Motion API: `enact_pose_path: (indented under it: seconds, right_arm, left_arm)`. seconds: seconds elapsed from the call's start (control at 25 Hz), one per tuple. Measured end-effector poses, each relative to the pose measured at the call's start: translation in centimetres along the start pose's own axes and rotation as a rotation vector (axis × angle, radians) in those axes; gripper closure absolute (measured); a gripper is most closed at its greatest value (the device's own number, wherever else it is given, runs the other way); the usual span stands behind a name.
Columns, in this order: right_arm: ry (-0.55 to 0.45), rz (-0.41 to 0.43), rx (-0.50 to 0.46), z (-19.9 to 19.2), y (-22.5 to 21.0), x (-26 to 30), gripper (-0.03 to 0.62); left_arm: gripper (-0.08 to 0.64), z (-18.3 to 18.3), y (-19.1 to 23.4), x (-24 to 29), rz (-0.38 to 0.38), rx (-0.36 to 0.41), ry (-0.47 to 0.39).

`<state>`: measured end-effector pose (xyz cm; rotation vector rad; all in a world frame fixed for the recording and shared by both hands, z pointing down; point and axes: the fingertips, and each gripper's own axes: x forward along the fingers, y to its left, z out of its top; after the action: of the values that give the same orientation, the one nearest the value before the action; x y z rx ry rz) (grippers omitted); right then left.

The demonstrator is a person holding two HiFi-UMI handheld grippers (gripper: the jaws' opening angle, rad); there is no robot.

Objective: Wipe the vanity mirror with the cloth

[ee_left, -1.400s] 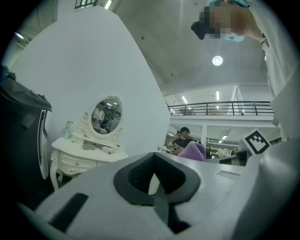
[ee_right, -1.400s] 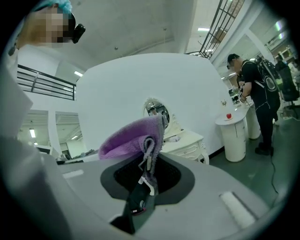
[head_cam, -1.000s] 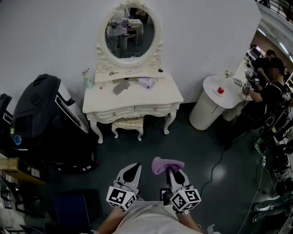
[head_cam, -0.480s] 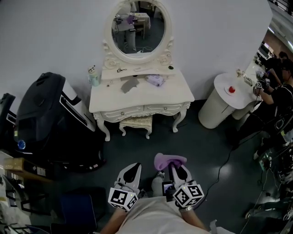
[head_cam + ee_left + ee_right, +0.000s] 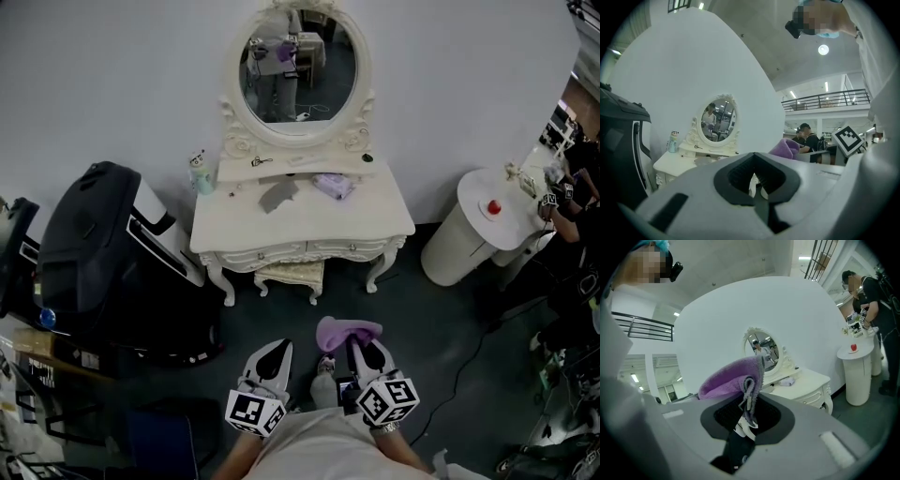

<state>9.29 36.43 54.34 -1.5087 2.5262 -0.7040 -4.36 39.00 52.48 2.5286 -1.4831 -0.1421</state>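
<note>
Head view: the vanity mirror (image 5: 298, 66) is an oval with its long axis upright, fixed on the back of the white dressing table (image 5: 302, 225) against the wall, its glass facing out into the room towards the person; the purple cloth (image 5: 345, 333) is well apart from it, low in the picture, bunched over the tips of the right gripper (image 5: 357, 347) and spread crosswise, its free edge pointing ahead to the table; the left gripper (image 5: 277, 350) is just beside it, tips drawn together and bare; a stool (image 5: 290, 274) stands under the table, a black machine (image 5: 101, 251) at its left, a round white stand (image 5: 484, 225) at its right.

Left gripper view: the jaws of the left gripper (image 5: 755, 182) meet with nothing between them; the mirror (image 5: 717, 123) stands upright ahead and left; the cloth (image 5: 786, 149) shows at the right.

Right gripper view: the right gripper (image 5: 748, 414) is clamped on a fold of the cloth (image 5: 733, 378), which rises from the jaws and flops leftward; the mirror (image 5: 761, 347) lies beyond it.

Against the earlier pictures, the table and mirror sit lower and further right in the head view and look larger; both grippers and the cloth keep their places at the bottom edge.
</note>
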Motion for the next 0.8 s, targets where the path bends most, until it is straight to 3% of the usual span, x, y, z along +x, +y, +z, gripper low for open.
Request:
enact_pose_path:
  seconds: [0.4, 0.64, 0.8]
  right_arm:
    - [0.021, 0.090, -0.019, 6.8, -5.2, 11.9, 0.522]
    - [-0.001, 0.133, -0.031, 11.2, -9.1, 16.9, 0.522]
    - [0.016, 0.140, -0.007, 12.0, -10.7, 19.7, 0.522]
  left_arm:
    - [0.560, 3.7, 4.7, 11.9, 0.077, 0.002, -0.036]
    - [0.560, 5.9, 5.0, 18.6, 0.090, 0.036, -0.084]
    - [0.560, 6.5, 5.5, 20.8, 0.113, 0.045, -0.085]
